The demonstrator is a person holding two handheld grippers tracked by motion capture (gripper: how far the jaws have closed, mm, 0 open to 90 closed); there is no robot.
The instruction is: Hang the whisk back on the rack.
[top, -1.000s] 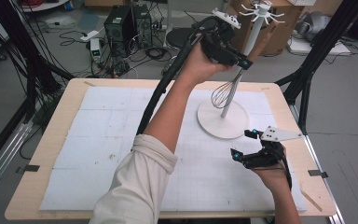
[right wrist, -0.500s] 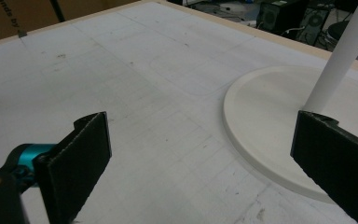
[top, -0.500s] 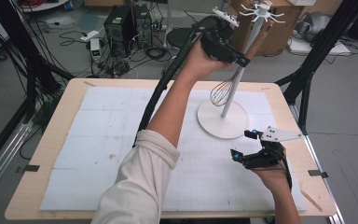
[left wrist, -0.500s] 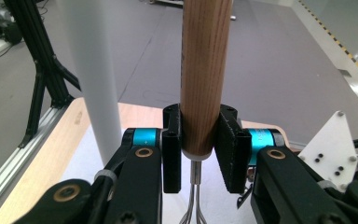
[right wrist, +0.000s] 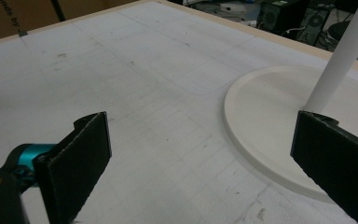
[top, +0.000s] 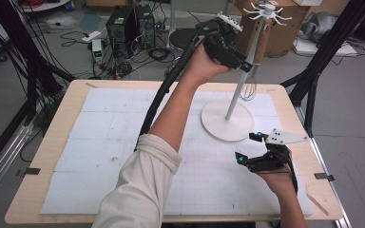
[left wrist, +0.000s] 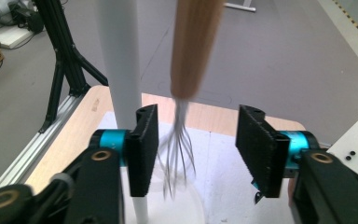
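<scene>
Whisk with wooden handle and wire loops point(left wrist: 186, 70) hangs from the white hooked pole stand point(top: 240, 90) at table's 1 o'clock, so left gripper point(left wrist: 193, 144) is raised there, jaws wide apart, gripping nothing. Right gripper point(top: 254, 149) rests open and empty at 4 o'clock, probably just parked.

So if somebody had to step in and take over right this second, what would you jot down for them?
Left gripper: raised beside the white stand, jaws open, with the whisk between them but not clamped.
Right gripper: open, holding nothing, low over the white mat near the stand's round base.
The whisk, wooden handle up and wires down, appears to hang from a hook at the top of the stand.
Done: apparently the whisk is hung up.
Left: can't tell whether the left gripper is letting go or about to grab, so check before moving.
</scene>
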